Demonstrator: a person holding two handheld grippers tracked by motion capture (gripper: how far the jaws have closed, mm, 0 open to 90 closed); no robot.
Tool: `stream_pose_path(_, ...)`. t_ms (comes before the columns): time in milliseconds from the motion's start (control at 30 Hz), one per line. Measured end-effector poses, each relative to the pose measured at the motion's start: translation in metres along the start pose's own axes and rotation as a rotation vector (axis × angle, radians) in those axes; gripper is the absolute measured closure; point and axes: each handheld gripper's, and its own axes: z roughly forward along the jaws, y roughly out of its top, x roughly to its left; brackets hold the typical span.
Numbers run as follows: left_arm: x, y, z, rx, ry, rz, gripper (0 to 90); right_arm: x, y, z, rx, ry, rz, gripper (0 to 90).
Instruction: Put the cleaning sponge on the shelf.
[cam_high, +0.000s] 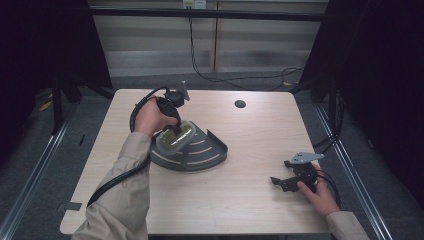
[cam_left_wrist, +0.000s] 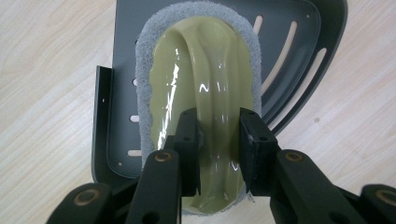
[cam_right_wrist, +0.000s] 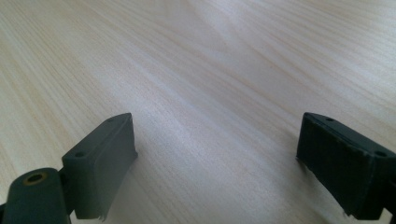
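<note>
- While the left gripper (cam_left_wrist: 218, 140) clamps its two black jaws on the raised handle ridge, the pale yellow-green glossy plastic scrubber with a grey-white scouring pad (cam_left_wrist: 205, 93) lies in the dark grey slotted quarter-round plastic corner shelf (cam_left_wrist: 299, 42), at the centre left of the high view
- That glossy top looks slippery and fairly stiff, so I judge the narrow ridge the best hold; the fuzzy pad rim (cam_left_wrist: 144, 70) is soft and would give under the pads
- Both scrubber and shelf seem light; the shelf may slide on the light wooden table (cam_high: 250, 200) if it is dragged
- At the lower right of the high view the right gripper (cam_high: 285, 181) rests on the table in the person's hand, its jaws spread wide with nothing between them
- No brand, label or writing can be read on any of it
</note>
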Motion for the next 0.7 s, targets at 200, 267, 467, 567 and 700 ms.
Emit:
stream_pose_path(200,0.004,0.001,0.007,0.001,0.004,-0.012,71.2,0.0,0.0,0.0,0.001,-0.002,0.001,10.9)
stream_pose_path(267,0.005,0.001,0.009,0.001,0.007,-0.021,71.1,0.0,0.0,0.0,0.0,0.0,0.001,10.9)
stream_pose_path(467,0.009,0.002,0.014,0.005,0.003,-0.022,71.0,0.0,0.0,0.0,0.001,-0.001,0.001,10.9)
stream_pose_path(567,0.009,0.002,0.016,0.003,0.004,-0.028,71.1,0.0,0.0,0.0,0.001,-0.002,0.003,10.9)
stream_pose_path(700,0.011,0.003,0.018,0.009,0.012,-0.02,71.1,0.0,0.0,0.0,0.0,-0.001,0.001,11.0)
